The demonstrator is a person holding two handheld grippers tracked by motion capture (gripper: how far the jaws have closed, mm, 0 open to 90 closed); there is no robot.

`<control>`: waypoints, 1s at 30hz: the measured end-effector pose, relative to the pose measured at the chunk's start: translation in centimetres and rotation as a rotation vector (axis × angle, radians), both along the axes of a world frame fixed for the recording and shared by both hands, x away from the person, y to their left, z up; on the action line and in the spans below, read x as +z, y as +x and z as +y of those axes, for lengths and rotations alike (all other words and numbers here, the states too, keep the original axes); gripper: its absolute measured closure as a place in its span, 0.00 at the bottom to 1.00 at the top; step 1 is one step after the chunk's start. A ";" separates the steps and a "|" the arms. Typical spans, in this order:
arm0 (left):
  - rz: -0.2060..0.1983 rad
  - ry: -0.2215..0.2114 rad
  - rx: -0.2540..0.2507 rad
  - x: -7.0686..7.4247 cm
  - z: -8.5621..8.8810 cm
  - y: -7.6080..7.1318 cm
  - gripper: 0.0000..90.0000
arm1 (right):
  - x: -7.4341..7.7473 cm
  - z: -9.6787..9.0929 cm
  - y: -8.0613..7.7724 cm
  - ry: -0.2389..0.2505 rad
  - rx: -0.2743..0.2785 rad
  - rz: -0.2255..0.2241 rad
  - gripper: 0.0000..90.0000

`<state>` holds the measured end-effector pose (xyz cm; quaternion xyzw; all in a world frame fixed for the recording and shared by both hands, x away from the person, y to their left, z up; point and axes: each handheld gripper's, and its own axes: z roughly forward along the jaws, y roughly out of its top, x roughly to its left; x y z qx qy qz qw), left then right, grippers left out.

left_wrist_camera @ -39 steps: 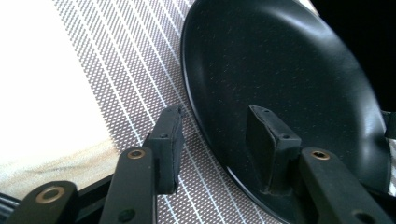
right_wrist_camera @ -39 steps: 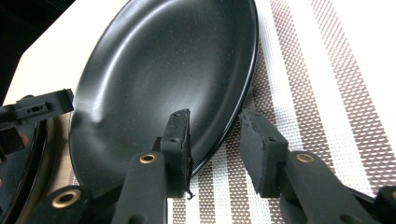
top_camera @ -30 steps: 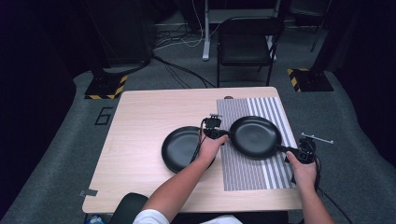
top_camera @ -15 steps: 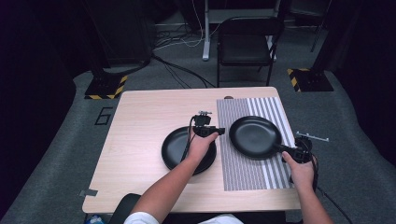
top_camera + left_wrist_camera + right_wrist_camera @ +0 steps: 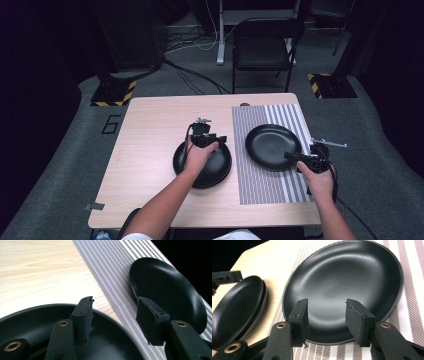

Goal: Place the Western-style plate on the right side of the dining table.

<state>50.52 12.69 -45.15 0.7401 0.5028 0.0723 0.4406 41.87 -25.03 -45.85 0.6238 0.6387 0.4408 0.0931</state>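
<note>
One black plate (image 5: 270, 142) (image 5: 342, 287) lies on the striped placemat (image 5: 260, 185). A stack of black plates (image 5: 210, 170) (image 5: 237, 310) rests on the wood table to its left. My left gripper (image 5: 216, 141) (image 5: 115, 315) hovers over the stack's far rim, aimed at the plate on the mat (image 5: 165, 287). Its jaws have just been opening and hold nothing. At the single plate's right rim my right gripper (image 5: 291, 156) (image 5: 327, 315) stands off the edge. Its jaws have also just been opening, with only the plate's near rim below them.
The wooden table (image 5: 150, 130) has bare room on its left half. A black folding chair (image 5: 262, 50) stands beyond the far edge, with cables on the floor. The mat's front part lies bare near the table's front edge.
My left gripper has drawn left, away from the single plate's left rim, to above the stack. The right gripper has backed off slightly from the right rim. The plate stays on the mat.
</note>
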 end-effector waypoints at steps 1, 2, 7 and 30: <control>-0.004 -0.002 0.006 0.1 0.5 -0.1 0.52 | 0.1 0.2 0.0 -0.003 0.008 -0.004 0.57; -0.009 -0.003 0.009 0.2 1.0 -0.3 0.52 | 0.2 0.4 0.0 -0.012 0.016 -0.012 0.56; -0.029 0.016 0.029 0.2 3.1 -0.9 0.51 | 0.9 1.4 -0.4 -0.049 0.077 -0.039 0.54; -0.026 -0.005 0.163 -1.9 11.6 -4.3 0.52 | -1.2 5.9 -2.6 -0.108 0.330 -0.104 0.52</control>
